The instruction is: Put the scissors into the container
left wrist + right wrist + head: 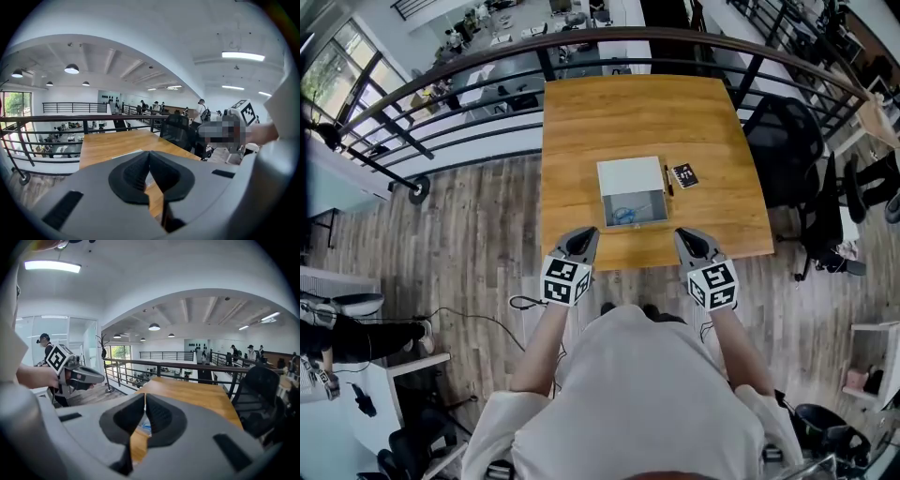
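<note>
Your left claw (585, 236) is fully closed: in the left gripper view its two dark pads meet at the tips (149, 159), and nothing is between them. Your right claw (685, 236) is closed the same way, its pads pressed together at the front (144, 401) and empty. Neither claw touches anything.

The scissors (625, 215), with blue handles, lie inside the container (631, 176) at the centre of the head view. They sit in its open lower part, and a flat white surface covers its upper part.

In the head view both claws sit at the lower edge of the table (581, 141), one at each side of the container and apart from it. The left one is at lower left of the box and the right one at lower right. The tips lie over the wood, just inside the near edge, and the marker cubes hang over the floor (487, 234).

A thin dark stick (667, 180) lies just beside the container's right wall, with a small black card (685, 175) next to it. The wood is bare to the left of the box and across the whole upper half of the table. A railing (487, 70) curves past the far edge, and a black chair (783, 141) stands close to the right edge.
</note>
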A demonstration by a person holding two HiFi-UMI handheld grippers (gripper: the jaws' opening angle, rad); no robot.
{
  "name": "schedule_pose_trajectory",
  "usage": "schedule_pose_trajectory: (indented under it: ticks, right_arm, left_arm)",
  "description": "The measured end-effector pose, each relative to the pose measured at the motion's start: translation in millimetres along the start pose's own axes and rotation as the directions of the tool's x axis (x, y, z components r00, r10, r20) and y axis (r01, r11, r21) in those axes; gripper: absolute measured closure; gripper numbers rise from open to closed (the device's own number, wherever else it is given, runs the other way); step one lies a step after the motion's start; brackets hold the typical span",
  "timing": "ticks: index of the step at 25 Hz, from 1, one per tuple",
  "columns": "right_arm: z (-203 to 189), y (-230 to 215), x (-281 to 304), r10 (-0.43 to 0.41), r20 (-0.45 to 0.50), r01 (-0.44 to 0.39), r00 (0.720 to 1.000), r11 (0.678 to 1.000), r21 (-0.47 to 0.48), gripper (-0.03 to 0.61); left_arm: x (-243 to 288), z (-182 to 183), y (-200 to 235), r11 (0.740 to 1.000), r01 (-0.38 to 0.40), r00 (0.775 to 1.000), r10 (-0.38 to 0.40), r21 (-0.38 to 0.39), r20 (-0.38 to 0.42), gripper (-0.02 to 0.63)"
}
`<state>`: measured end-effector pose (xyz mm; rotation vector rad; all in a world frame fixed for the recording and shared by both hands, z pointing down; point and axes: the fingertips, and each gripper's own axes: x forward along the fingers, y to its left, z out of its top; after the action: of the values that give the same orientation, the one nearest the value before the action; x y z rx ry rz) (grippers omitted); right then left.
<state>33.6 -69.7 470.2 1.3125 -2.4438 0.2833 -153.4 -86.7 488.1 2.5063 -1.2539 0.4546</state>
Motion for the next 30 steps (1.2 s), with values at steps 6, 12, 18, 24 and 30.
schedule_pose_trajectory:
  ticks: [6, 12, 18, 24, 30]
  right_arm:
    - [12, -20, -19, 0.019, 0.037, -0.019, 0.999, 1.000, -0.004, 0.566]
    - [14, -27, -25, 0.031, 0.054, -0.031, 0.998, 1.000, -0.005, 0.575]
    - [13, -29, -25, 0.038, 0.055, -0.038, 0.998, 0.999, -0.004, 0.575]
    - [13, -32, -26, 0.039, 0.055, -0.039, 0.998, 0.999, -0.005, 0.575]
    - [13, -37, -25, 0.037, 0.056, -0.036, 0.998, 0.999, -0.008, 0.575]
  left_arm:
    - [-17, 13, -19, 0.999, -0.020, 0.998, 0.022, -0.032, 0.060, 0.620]
    - [-22, 18, -30, 0.998, -0.031, 0.996, 0.035, -0.054, 0.079, 0.620]
    - [-24, 16, -33, 0.997, -0.039, 0.996, 0.044, -0.070, 0.080, 0.620]
    - [-24, 14, -33, 0.995, -0.038, 0.996, 0.045, -0.092, 0.081, 0.620]
    - [-19, 17, -33, 0.994, -0.037, 0.995, 0.046, -0.098, 0.087, 0.620]
